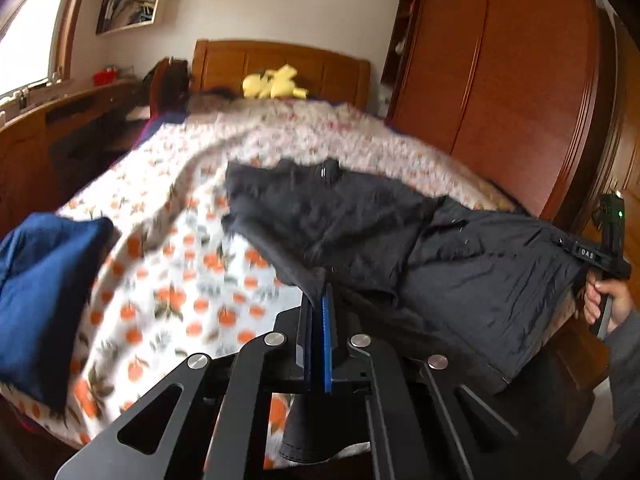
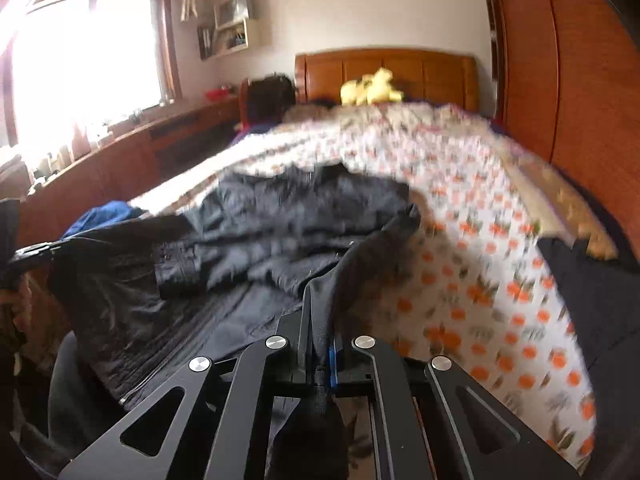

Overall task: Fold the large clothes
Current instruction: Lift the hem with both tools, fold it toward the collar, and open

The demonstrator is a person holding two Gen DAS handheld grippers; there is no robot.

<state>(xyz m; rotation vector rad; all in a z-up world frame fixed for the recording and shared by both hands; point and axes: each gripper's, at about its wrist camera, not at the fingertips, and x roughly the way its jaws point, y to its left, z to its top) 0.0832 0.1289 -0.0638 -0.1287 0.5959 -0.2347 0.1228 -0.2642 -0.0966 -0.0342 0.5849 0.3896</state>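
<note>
A large black jacket (image 1: 400, 232) lies crumpled across the near end of the bed, and its near edge hangs lifted between both grippers. In the left wrist view my left gripper (image 1: 320, 294) is shut on a fold of the jacket's edge. At the right of that view my right gripper (image 1: 570, 248), held by a hand (image 1: 608, 300), pinches the other corner. The right wrist view shows the jacket (image 2: 280, 216) spread ahead and my right gripper (image 2: 320, 304) shut on its dark hem. The left gripper (image 2: 32, 252) shows at the left edge of that view, on the jacket's corner.
The bed has an orange-fruit-print cover (image 1: 180, 272). A folded blue garment (image 1: 44, 288) lies at its left, another dark garment (image 2: 592, 300) at its right edge. A yellow plush toy (image 1: 274, 82) rests by the headboard. A wooden wardrobe (image 1: 500, 80) stands on the right, a desk (image 1: 60, 120) on the left.
</note>
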